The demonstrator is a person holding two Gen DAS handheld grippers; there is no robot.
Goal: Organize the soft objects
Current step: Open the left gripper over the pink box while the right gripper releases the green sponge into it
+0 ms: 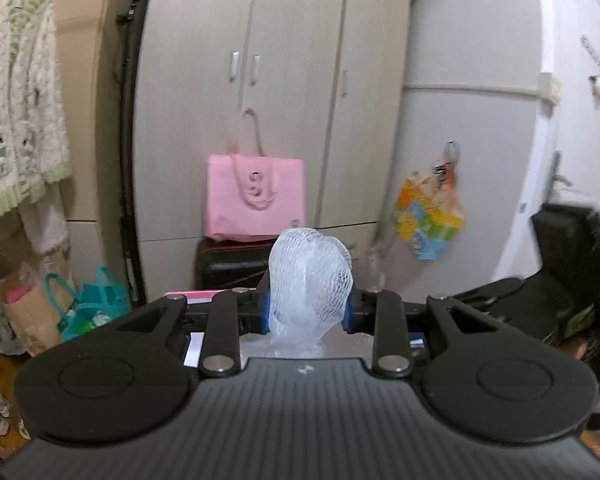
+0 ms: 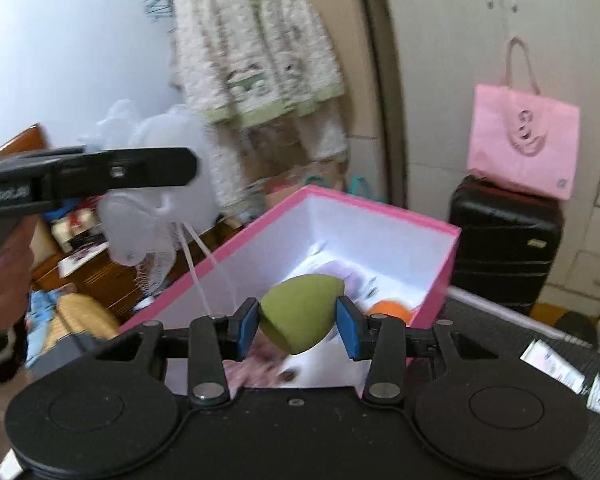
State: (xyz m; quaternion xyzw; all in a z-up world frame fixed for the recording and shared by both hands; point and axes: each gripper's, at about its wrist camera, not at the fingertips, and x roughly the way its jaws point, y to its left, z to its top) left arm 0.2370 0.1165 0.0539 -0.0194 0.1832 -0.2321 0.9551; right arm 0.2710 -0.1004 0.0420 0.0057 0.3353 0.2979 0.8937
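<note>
My left gripper (image 1: 307, 312) is shut on a white mesh bath pouf (image 1: 310, 280), which bulges up between its blue pads. From the right wrist view the same pouf (image 2: 156, 200) hangs fluffy and white under the left gripper (image 2: 140, 168), up at the left with a hand on its handle. My right gripper (image 2: 298, 326) is shut on a green egg-shaped sponge (image 2: 298, 312), held over the near end of an open pink box (image 2: 452, 252) with a white inside. An orange ball (image 2: 392, 310) and pale printed items lie in the box.
A pink tote bag (image 1: 254, 196) sits on a black suitcase (image 2: 504, 248) before grey wardrobe doors (image 1: 300, 80). A fluffy white-and-green cardigan (image 2: 256, 48) hangs at the left. Paper and teal bags (image 1: 88, 300) stand on the floor. A white tube (image 2: 568, 376) lies on the dark surface at the right.
</note>
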